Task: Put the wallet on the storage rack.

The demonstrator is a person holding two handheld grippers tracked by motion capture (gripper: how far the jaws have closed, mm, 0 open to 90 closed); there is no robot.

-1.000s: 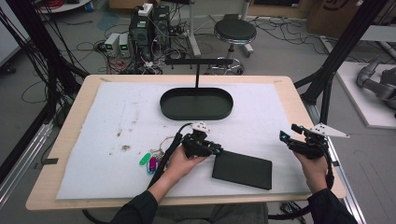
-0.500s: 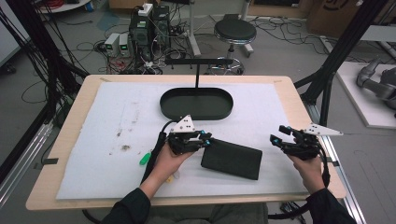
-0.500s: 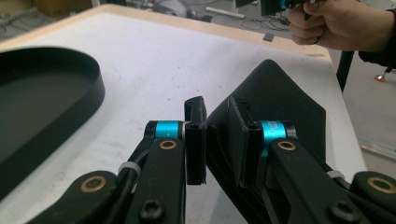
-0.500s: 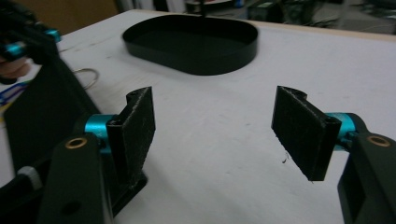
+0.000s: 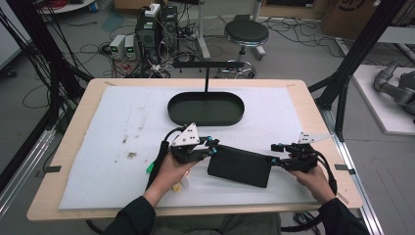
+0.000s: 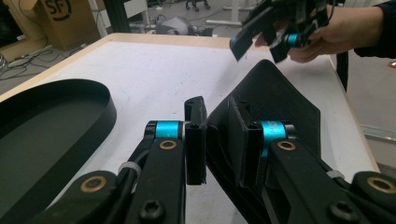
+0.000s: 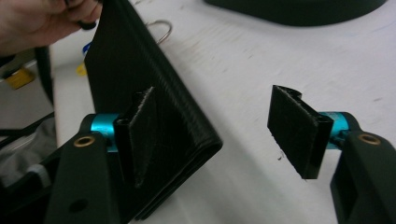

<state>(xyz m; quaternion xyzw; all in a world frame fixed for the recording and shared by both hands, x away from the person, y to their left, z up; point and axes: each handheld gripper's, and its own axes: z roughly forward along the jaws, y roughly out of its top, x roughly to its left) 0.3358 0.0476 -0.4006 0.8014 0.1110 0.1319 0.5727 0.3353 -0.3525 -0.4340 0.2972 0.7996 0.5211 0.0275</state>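
From the high view, a flat black rectangular pouch [image 5: 240, 166] with a matte fabric look lies slanted on the white, lightly stained sheet [image 5: 112, 127] that covers the pale wooden bench [image 5: 313, 105]. The left claw [image 5: 213, 146] is at the pouch's left end and the right claw [image 5: 275, 155] at its right end, so the pouch spans the gap between them. Behind the pouch sits a dark oval tray [image 5: 205, 108] with a low wall and a bare floor, a thin post with a crossbar rising behind it. Left of the pouch the sheet is open as far as the bench edge, and a small green piece [image 5: 149, 168] peeks out beside the left hand. From the left gripper view, the left claw [image 6: 215, 137] is clamped on the pouch [image 6: 275, 100], whose thin edge stands pinched between the ribbed black pads while its far part lifts off the sheet; the oval tray [image 6: 56, 121] curves left of the pouch, apart from it. The right claw [image 6: 261, 37] hovers past the pouch's far end. From the right gripper view, the right claw [image 7: 219, 135] is spread wide: one pad lies against the pouch [image 7: 140, 79], the other stands clear over bare sheet.
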